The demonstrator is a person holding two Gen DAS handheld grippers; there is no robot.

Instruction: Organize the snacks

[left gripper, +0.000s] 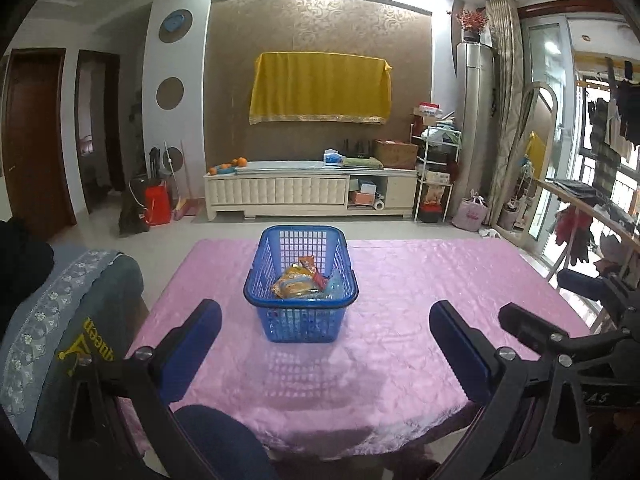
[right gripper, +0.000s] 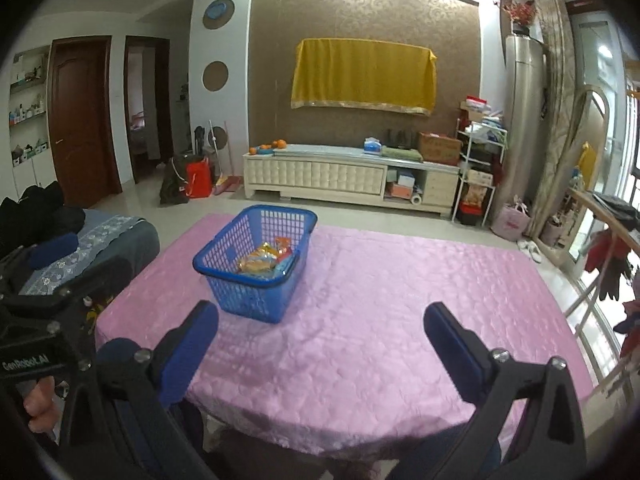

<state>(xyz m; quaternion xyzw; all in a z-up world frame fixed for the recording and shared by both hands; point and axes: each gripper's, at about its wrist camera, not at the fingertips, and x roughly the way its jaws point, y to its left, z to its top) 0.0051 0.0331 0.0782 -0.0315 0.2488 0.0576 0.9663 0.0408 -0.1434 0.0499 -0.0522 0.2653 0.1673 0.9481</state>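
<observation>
My left gripper [left gripper: 325, 330] has its blue pads spread wide with nothing between them, and my right gripper [right gripper: 321, 330] is spread just as wide and just as empty. Both hang over the near edge of the table, whose pink tablecloth [left gripper: 440, 280] looks bare around them. The blue plastic basket [left gripper: 301, 322] stands straight ahead of the left gripper, centred between its fingers, with its long axis running away from me. From the right gripper the same basket lies ahead and off to the left, so I judge the left hand to be better lined up on it, though neither is close. The snack packets [left gripper: 301, 280], orange and yellow wrappers with something bluish beside them, lie heaped inside the basket. I see no packet loose on the cloth, so the sorting looks essentially done.
</observation>
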